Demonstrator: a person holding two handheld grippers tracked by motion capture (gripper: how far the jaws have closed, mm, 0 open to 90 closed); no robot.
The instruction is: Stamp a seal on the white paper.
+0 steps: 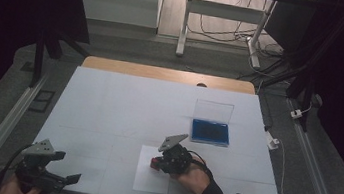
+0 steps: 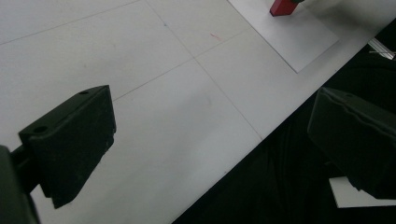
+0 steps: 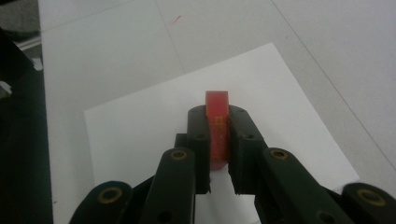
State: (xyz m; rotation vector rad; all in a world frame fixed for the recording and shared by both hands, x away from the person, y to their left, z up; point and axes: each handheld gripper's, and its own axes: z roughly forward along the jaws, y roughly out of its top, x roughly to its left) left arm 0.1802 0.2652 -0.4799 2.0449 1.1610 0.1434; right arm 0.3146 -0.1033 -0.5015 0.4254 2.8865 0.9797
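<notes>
A small red block [image 3: 217, 126] stands clamped between the two black jaws of my right gripper [image 3: 218, 122], over a white sheet of paper [image 3: 154, 121]. From above, that right gripper [image 1: 157, 163] is at the sheet's [image 1: 149, 180] top edge, with the red block [image 1: 154, 163] poking out to the left. In the left gripper view the block [image 2: 281, 7] appears far off at the top, on the sheet [image 2: 299, 39]. My left gripper [image 1: 59, 179] hovers at the table's near left corner, jaws wide apart, with nothing between them.
A clear case with a dark blue inlay [image 1: 211, 131] lies open at the middle right of the white table cover [image 1: 123, 106]. Metal rails [image 1: 1, 130] run along both sides of the table. The near table edge [image 2: 243, 156] passes between my left gripper's jaws.
</notes>
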